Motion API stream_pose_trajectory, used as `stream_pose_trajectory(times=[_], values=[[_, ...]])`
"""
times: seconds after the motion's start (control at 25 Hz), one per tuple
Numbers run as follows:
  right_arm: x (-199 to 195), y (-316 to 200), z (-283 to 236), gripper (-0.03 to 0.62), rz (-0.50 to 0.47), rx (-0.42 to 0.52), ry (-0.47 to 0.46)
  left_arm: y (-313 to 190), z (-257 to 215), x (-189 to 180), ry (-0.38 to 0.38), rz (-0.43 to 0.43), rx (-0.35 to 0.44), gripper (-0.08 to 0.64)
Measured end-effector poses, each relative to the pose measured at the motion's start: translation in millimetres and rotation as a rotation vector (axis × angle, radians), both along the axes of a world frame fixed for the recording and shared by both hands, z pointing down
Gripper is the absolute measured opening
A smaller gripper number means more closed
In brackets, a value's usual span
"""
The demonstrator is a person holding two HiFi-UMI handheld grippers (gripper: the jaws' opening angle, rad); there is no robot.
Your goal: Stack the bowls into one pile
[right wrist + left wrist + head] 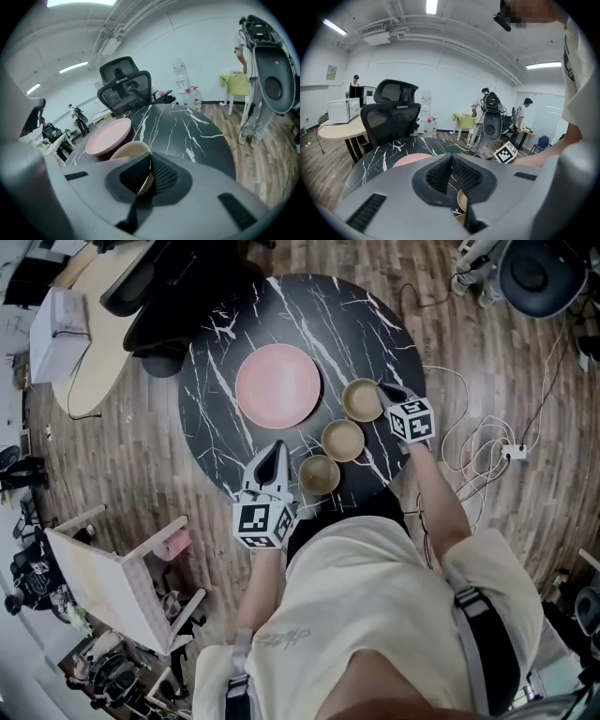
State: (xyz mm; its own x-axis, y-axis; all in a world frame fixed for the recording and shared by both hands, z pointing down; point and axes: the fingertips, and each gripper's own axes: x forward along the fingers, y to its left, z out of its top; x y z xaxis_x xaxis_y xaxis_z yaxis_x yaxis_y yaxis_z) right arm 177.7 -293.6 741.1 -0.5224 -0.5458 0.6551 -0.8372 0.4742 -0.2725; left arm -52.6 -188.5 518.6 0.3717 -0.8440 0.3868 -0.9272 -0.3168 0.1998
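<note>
Three tan bowls stand apart on the round black marble table [225, 334]: one at the right [361, 399], one in the middle [343, 440], one nearest me [320, 474]. My right gripper [382, 390] is shut on the right-hand bowl's rim; in the right gripper view the rim of this bowl [133, 152] sits pinched between the pads of the gripper [149, 161]. My left gripper [278, 446] hovers just left of the nearest bowl, its jaws together with nothing between them. In the left gripper view, a bowl [461, 201] shows below the gripper [451, 157].
A large pink plate [277, 385] lies at the table's middle, left of the bowls. A black office chair [159, 306] stands against the far left edge, beside a wooden desk [84, 343]. Cables [478, 442] lie on the floor to the right. People stand in the room's background.
</note>
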Motion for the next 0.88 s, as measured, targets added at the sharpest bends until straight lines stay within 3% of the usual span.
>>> stream_pose_trajectory(times=[0.48, 0.64, 0.88], values=[[17.0, 17.9, -48.7, 0.017, 0.059, 0.072, 0.019, 22.2, -16.6, -12.0, 0.017, 0.024, 0.055, 0.02], [13.3, 27.9, -64.9, 0.017, 0.065, 0.097, 0.023, 32.4, -20.6, -22.3, -0.04, 0.039, 0.091, 0.02], [-1.4, 53.4, -80.6, 0.017, 0.046, 0.116, 0.039, 47.4, -25.5, -36.0, -0.021, 0.041, 0.121, 0.02]])
